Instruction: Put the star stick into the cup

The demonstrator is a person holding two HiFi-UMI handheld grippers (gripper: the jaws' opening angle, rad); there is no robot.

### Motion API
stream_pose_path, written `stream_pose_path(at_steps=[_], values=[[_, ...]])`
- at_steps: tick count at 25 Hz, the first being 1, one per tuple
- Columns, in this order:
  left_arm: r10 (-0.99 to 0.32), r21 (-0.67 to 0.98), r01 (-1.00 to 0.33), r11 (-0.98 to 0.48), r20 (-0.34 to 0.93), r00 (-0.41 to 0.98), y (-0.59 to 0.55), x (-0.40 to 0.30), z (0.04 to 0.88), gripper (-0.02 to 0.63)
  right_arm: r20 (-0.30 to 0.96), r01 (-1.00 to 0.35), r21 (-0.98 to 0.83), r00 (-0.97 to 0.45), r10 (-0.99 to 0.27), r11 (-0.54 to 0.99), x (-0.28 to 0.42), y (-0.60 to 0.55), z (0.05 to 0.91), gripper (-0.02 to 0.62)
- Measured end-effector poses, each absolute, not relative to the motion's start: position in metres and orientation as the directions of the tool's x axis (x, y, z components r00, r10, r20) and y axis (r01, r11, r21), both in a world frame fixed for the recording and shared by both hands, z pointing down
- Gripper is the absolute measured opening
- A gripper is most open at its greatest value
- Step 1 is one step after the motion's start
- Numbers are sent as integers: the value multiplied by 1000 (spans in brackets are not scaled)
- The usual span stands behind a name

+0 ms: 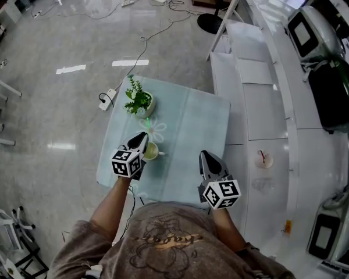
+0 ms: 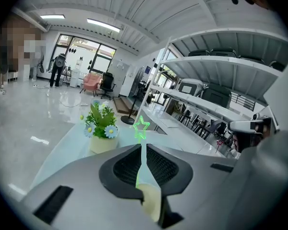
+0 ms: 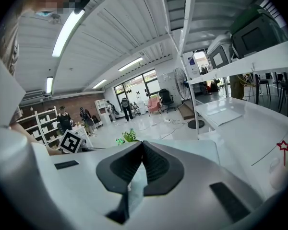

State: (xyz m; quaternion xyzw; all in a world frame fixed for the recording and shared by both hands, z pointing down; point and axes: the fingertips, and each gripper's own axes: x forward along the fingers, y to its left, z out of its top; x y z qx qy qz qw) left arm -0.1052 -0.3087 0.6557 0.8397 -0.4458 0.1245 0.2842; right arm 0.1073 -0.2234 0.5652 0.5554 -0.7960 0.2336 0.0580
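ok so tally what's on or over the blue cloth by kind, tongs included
potted plant: 1
green star stick: 1
cup: 1
tongs: 2, the left tongs shut on the green star stick, the right tongs shut on nothing
total: 5

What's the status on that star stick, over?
Copy: left claw shut on star stick; right claw shut, empty. Waiting cup close by left claw. Only potted plant beyond, not blocking.
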Motion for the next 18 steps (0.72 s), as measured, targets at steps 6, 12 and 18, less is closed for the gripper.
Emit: stream_pose_path(at_steps=[6, 12, 18], values=[[-677, 370, -812, -451, 451, 581, -308, -103, 649, 34, 347, -912, -303, -375, -859, 276, 107, -225, 563, 3], [-700, 365, -806, -466, 405, 588, -303, -101, 617, 34, 336, -907, -297, -392, -857, 299, 104, -224, 559, 3], [-731, 365, -797, -481, 335, 594, -290, -106, 571, 34, 306, -896, -283, -423, -852, 343, 96, -225, 545, 3]])
